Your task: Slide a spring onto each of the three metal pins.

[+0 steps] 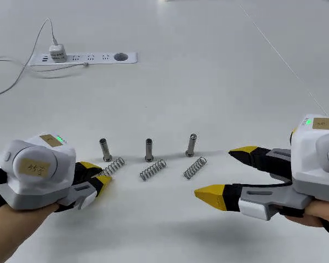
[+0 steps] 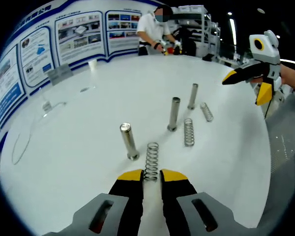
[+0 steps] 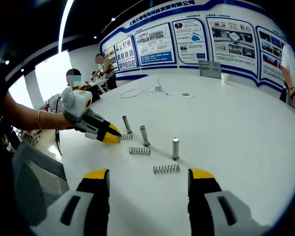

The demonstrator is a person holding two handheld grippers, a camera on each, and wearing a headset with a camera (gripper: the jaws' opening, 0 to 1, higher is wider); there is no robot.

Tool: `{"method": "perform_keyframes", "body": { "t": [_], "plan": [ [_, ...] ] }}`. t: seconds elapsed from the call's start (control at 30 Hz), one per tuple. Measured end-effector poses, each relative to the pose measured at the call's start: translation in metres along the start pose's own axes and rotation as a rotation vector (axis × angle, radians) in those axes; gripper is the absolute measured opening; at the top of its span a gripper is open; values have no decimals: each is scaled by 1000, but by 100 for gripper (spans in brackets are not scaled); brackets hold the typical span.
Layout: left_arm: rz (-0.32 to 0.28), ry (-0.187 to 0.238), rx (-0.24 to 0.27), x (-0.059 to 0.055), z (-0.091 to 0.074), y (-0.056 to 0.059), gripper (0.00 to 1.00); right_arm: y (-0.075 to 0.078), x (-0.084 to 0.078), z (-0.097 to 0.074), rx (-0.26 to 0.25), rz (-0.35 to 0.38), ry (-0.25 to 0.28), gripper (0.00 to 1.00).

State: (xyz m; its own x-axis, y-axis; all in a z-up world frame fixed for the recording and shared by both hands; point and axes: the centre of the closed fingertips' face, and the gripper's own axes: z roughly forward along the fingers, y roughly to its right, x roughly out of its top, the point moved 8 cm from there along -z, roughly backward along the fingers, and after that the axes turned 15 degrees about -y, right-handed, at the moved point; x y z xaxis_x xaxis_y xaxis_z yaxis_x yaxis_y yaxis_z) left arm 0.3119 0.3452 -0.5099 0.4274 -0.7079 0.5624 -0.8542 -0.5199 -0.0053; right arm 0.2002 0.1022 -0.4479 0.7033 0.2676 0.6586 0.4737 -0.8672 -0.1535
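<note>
Where the white bench carries the work, we count three metal pins standing upright in one row: a left pin, a middle pin and a right pin, each well apart from its neighbour. Three springs lie flat on the bench, one just in front of each pin: the left spring, the middle spring and the right spring. All three are off the pins.

The left tongs are nearly closed, and their yellow tips pinch the near end of the left spring, which rests on the bench beside its pin. The right tongs are spread wide and hold nothing. They hover to the right of the right spring, apart from it.

One power strip with one white charger plugged in lies well behind the row, at the back left. Bare bench surface lies between strip and pins. In the left gripper view we see the bench's rounded edge beyond the springs.
</note>
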Motion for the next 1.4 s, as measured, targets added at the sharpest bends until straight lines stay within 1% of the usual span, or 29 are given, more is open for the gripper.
{"method": "perform_keyframes", "body": {
  "t": [0.07,0.2,0.33,0.47,0.6,0.73,0.77,0.8,0.87,0.93,0.97,1.03,1.1,1.27,1.37,1.4],
  "plan": [
    [6,-3,3,0,1,-1,12,0,-1,0,-2,5,-1,65],
    [23,-6,7,1,1,0,11,1,-2,-1,-4,15,-4,65],
    [51,-10,9,0,-1,4,10,1,-2,-1,-3,17,-4,64],
    [34,-19,28,-3,-5,5,10,-2,0,0,2,15,-4,64],
    [34,-4,40,-6,-12,10,9,-4,3,1,3,28,6,64],
    [26,26,48,-7,-22,16,9,-8,10,1,11,54,33,61],
    [22,36,50,-6,-24,18,9,-9,10,1,14,56,37,61],
    [20,54,45,-5,-28,22,9,-10,12,2,22,55,40,61],
    [23,67,46,-5,-32,26,9,-12,13,4,27,58,42,61],
    [25,90,45,-3,-36,29,9,-16,14,6,35,57,46,61],
    [14,113,45,-1,-40,33,9,-18,15,7,40,61,49,60],
    [11,135,43,0,-45,36,9,-21,16,8,53,64,56,59],
    [7,167,42,3,-51,40,10,-25,18,9,70,79,71,58],
    [-18,236,41,9,-63,48,10,-35,26,11,115,113,119,55],
    [-23,265,38,11,-69,52,10,-39,29,12,142,142,142,54],
    [-28,279,35,12,-72,53,10,-42,32,12,158,165,162,53]
  ]
}}
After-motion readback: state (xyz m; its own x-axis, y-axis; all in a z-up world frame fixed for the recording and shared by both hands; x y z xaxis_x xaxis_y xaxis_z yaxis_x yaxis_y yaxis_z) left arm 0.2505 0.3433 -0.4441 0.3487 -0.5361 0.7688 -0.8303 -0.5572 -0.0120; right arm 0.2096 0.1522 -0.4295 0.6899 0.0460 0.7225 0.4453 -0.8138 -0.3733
